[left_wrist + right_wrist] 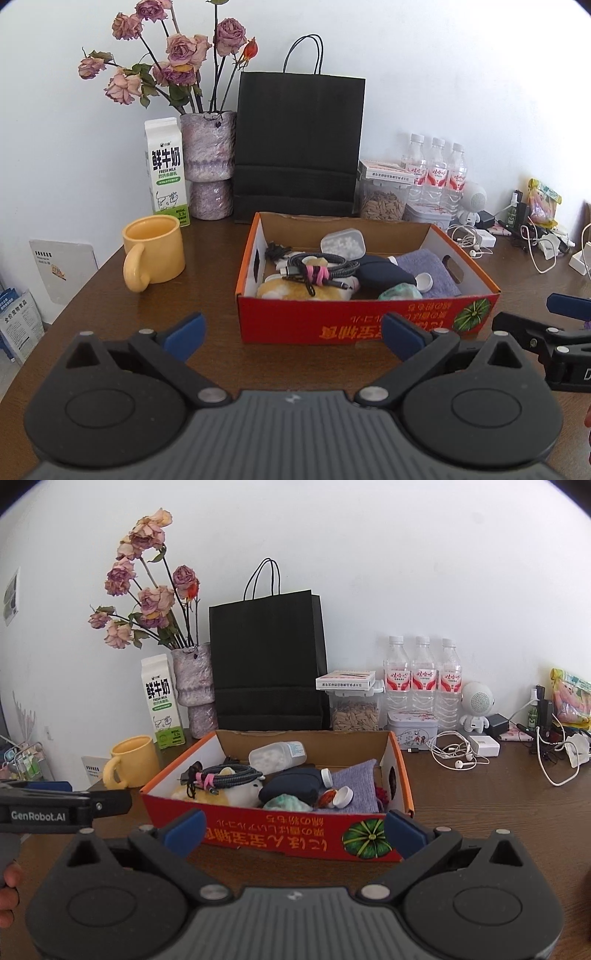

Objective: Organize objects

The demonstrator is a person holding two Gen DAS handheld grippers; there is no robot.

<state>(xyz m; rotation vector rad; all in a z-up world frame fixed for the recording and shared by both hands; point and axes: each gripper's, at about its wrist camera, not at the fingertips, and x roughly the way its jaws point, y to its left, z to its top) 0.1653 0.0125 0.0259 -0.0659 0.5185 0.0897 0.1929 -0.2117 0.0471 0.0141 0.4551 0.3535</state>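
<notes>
A red cardboard box (332, 317) (258, 834) stands on the brown table, filled with a bundled cable (317, 271) (225, 777), a clear pill case (343, 240) (277, 757), a dark pouch (380, 275) (291, 784), a purple cloth (428, 269) (358, 779) and a yellow soft toy (284, 290). My left gripper (293, 338) is open in front of the box's near wall, holding nothing. My right gripper (295, 830) is open too, just before the same wall. Each gripper shows at the edge of the other's view.
A yellow mug (153, 251) (129, 760) sits left of the box. Behind stand a milk carton (168, 171), a vase of dried roses (208, 166), a black paper bag (299, 147), three water bottles (423, 679) and a seed jar (354, 710). Earphones (456, 755) and cables lie at right.
</notes>
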